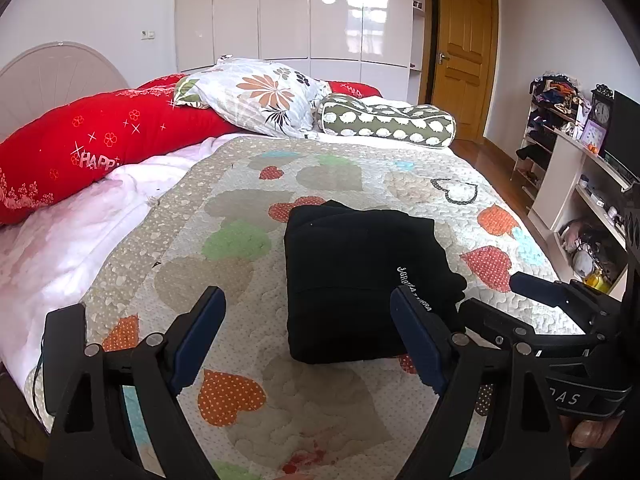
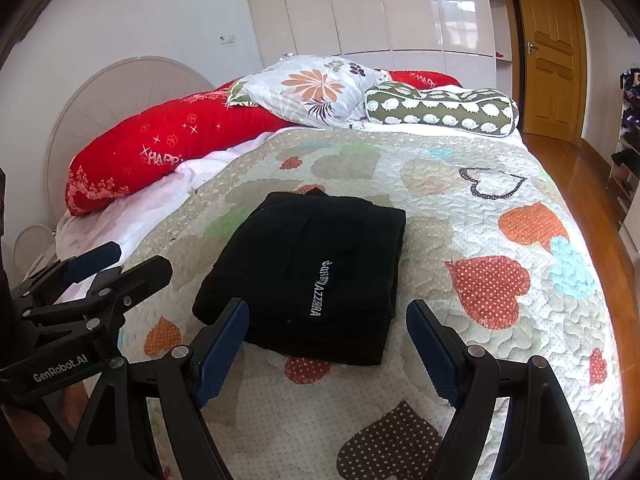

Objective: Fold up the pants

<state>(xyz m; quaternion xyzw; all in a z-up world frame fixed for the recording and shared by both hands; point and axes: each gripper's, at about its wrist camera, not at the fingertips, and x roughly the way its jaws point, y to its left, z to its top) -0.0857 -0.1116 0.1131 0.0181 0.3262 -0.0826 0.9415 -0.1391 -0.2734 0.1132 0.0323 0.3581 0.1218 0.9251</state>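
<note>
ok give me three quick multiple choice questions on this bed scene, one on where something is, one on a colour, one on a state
1. Where do the pants lie?
A. on the floor
B. on the quilt
C. on the red pillow

2. What colour are the pants?
A. black
B. grey
C. blue

3. How is the right claw?
A. shut on the pants
B. shut on the quilt
C. open, holding nothing

Answers:
1 B, the folded bundle rests on the heart-patterned quilt, well short of the pillows.
2 A, the cloth is black, with white lettering.
3 C, its fingers stand wide apart with nothing between them, short of the pants. The left claw is open too.
</note>
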